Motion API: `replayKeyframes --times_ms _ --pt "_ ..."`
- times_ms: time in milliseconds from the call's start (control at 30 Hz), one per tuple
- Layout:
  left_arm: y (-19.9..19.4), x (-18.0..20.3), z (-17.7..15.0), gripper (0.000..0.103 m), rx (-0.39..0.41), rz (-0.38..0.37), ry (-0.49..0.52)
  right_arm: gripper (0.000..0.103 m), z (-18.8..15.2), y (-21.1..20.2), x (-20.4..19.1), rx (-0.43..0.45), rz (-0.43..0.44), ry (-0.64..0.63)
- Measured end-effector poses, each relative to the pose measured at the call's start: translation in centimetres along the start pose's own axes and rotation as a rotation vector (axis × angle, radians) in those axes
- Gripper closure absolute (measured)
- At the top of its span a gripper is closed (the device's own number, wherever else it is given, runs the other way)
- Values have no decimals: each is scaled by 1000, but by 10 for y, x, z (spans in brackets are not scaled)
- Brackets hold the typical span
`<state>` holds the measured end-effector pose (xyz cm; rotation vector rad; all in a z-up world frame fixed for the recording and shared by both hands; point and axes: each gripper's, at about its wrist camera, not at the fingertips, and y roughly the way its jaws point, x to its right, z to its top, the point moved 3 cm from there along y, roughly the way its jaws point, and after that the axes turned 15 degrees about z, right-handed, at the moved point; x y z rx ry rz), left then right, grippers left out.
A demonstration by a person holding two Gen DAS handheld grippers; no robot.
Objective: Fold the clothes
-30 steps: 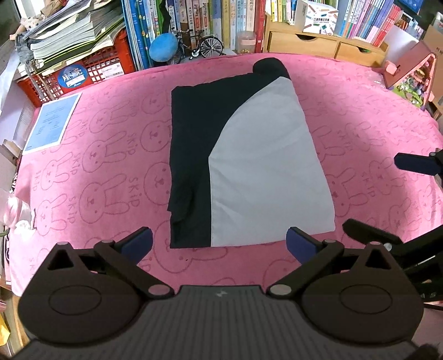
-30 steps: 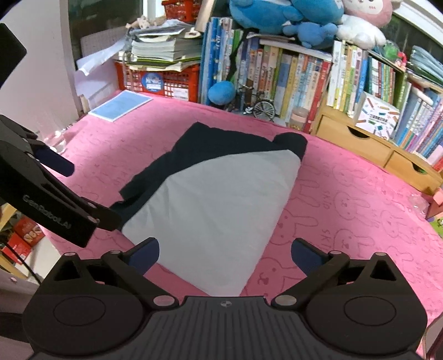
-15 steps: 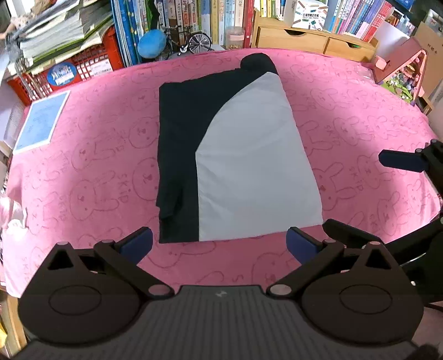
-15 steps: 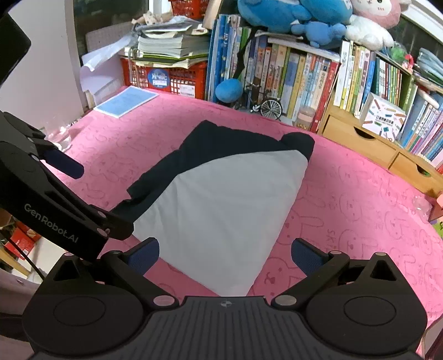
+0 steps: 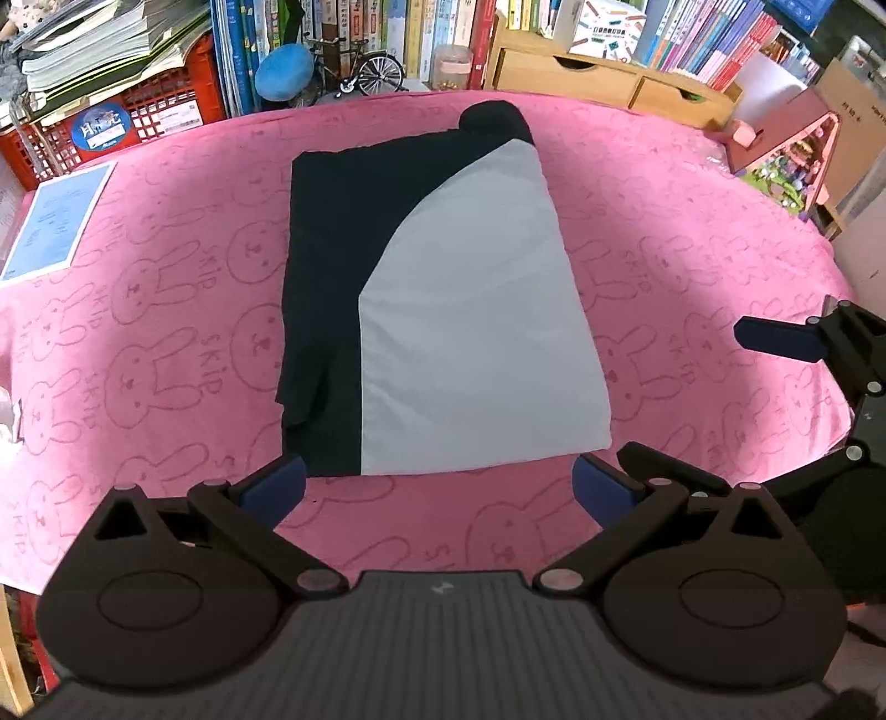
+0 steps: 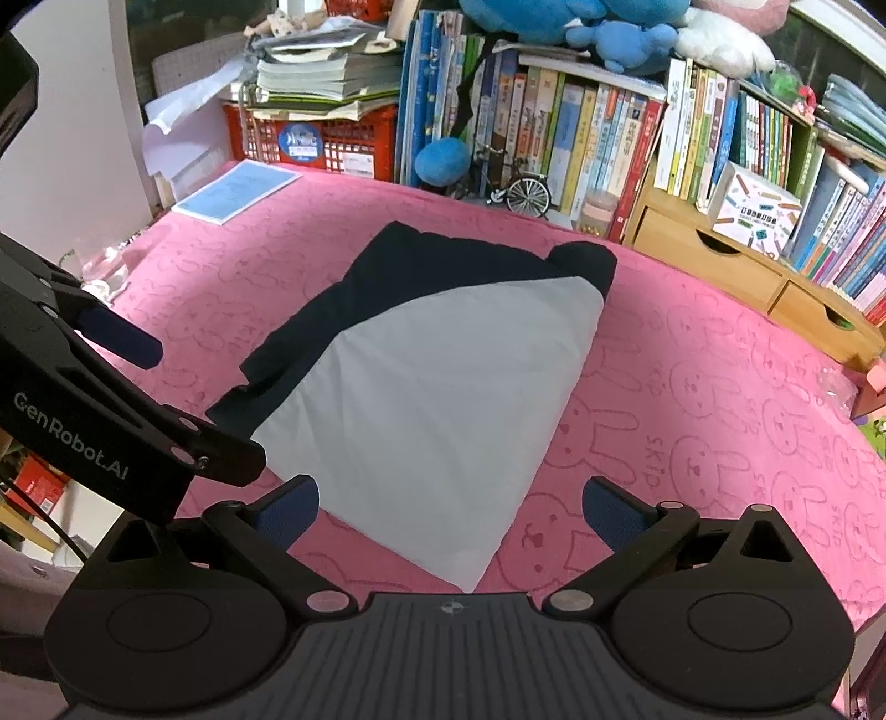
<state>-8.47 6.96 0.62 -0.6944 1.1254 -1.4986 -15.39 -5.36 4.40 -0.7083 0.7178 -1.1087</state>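
Your left gripper (image 5: 437,487) and right gripper (image 6: 451,512) both hang wide open, empty, at the shirt's (image 5: 443,310) near edge; shirt lies folded flat mid-frame on the pink table (image 5: 692,221), likely ready for another fold.

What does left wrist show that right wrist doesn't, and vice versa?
Left wrist only: the pink toy house at the table's far right, and the right gripper coming in from the right, jaws open.

Right wrist only: the plush toys on top of the bookshelf, and the left gripper coming in from the left, jaws open.

Both: the folded black and grey garment lying untouched on the pink bunny cloth, the blue sheet, the red crate and the model bicycle.
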Motion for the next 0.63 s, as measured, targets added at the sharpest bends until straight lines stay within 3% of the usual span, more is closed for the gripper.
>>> replayKeyframes --times_ms 633 --pt "9 -1 4 0 -25 29 3 0 2 4 5 -16 -1 21"
